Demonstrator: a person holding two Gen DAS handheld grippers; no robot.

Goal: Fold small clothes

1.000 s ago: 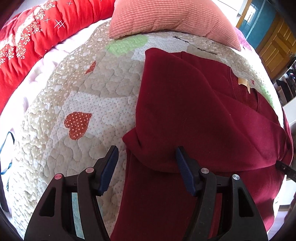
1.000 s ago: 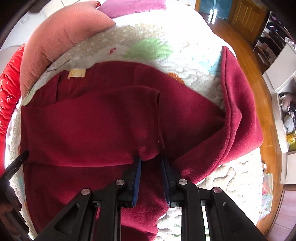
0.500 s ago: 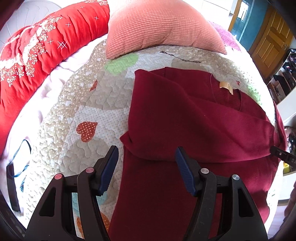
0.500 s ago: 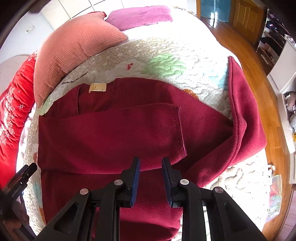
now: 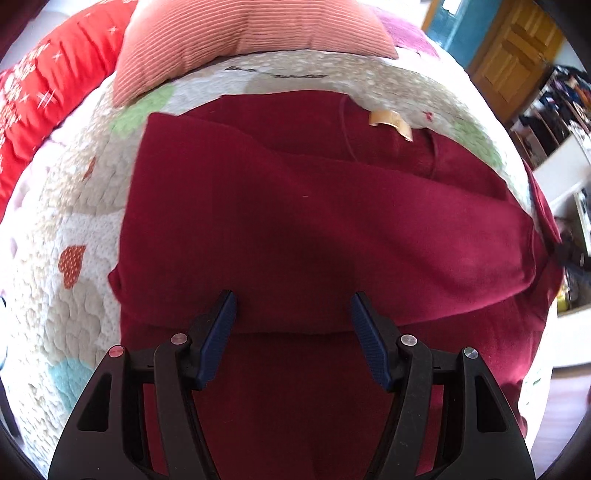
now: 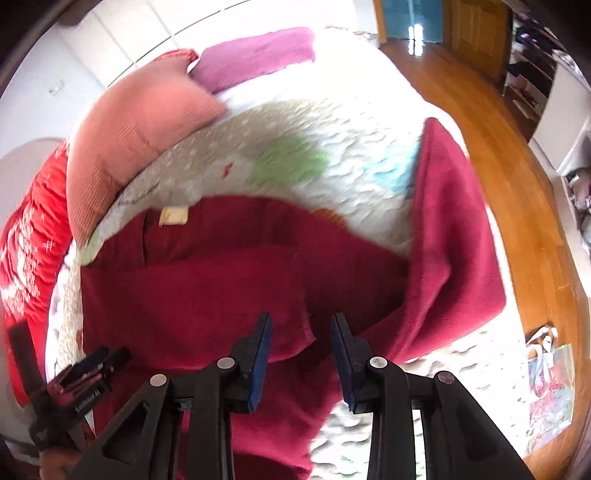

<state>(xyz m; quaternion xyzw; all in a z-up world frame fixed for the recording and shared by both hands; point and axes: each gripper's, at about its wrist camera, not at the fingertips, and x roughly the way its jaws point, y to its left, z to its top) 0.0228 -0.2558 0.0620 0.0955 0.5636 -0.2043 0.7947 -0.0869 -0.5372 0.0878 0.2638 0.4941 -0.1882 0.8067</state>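
A dark red sweater (image 5: pixel 295 221) lies flat on the quilted bed, its yellow neck label (image 5: pixel 391 122) at the far side. One sleeve is folded across its body. The other sleeve (image 6: pixel 450 236) stretches out to the right in the right wrist view. My left gripper (image 5: pixel 291 306) is open and empty, above the lower edge of the folded sleeve. My right gripper (image 6: pixel 301 325) is open and empty, above the cuff of the folded sleeve (image 6: pixel 306 325). The left gripper also shows at the lower left of the right wrist view (image 6: pixel 92 365).
A heart-patterned quilt (image 5: pixel 74 221) covers the bed. A salmon pillow (image 5: pixel 240 33), a red blanket (image 5: pixel 40 92) and a purple pillow (image 6: pixel 255 59) lie at the far side. Wooden floor (image 6: pixel 517 221) and a bag (image 6: pixel 550 387) are to the right of the bed.
My right gripper let go of the folded sleeve's cuff, opened and pulled back. My left gripper, open throughout, moved right over the sweater body.
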